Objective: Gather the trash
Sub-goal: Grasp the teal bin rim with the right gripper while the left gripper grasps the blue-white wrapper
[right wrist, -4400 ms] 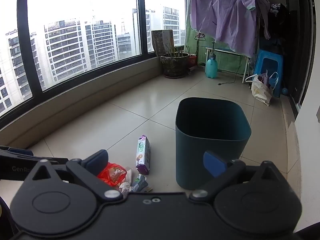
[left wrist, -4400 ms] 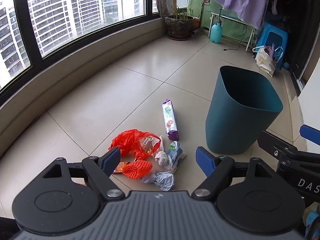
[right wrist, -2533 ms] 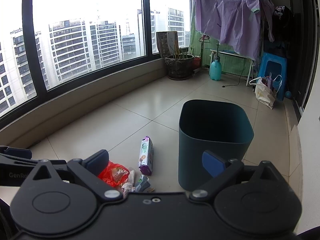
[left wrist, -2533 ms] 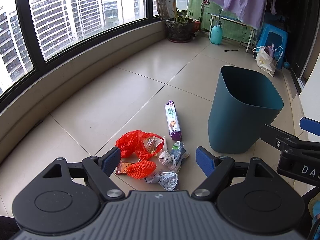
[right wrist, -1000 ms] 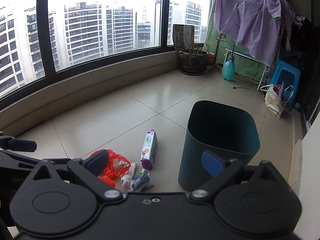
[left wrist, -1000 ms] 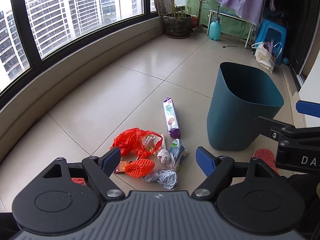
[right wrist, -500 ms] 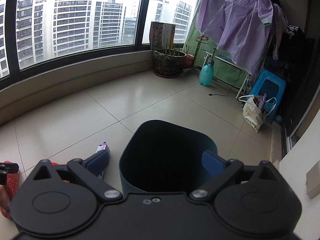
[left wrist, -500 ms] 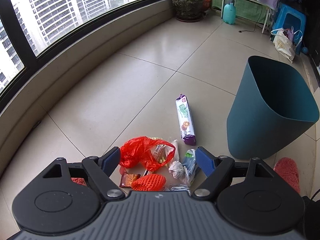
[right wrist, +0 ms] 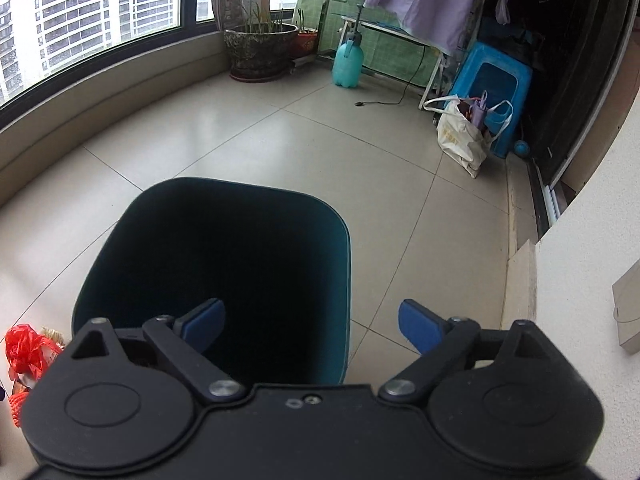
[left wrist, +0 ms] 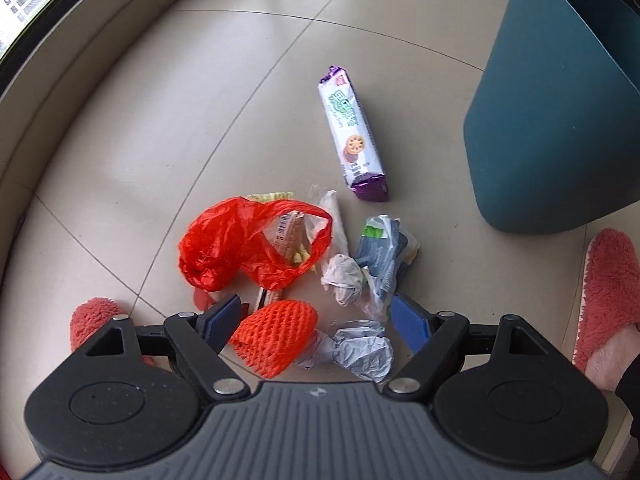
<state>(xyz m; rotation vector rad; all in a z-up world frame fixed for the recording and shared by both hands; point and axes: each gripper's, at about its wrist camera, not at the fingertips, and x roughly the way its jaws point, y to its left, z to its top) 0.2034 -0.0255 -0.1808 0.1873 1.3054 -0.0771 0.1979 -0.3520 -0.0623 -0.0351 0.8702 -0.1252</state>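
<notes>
Tiled floor (left wrist: 168, 120), foam net (left wrist: 276, 336) between fingers (left wrist: 222, 320)

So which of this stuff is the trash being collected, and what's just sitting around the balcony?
Part of the job:
- red plastic bag
- orange foam net
- crumpled paper balls
- biscuit packet
- blue-white wrapper
- teal bin

Just lying about:
- plant pot
- spray bottle
- blue stool
- shopping bag
- pink slippers

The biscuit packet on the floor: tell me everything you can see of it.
The biscuit packet is a long, slim plastic sleeve, white with green lettering, printed round biscuits and purple crimped ends. It looks sealed and full. It lies flat on the tiled floor, between the trash pile and the teal bin, touching neither.
</notes>
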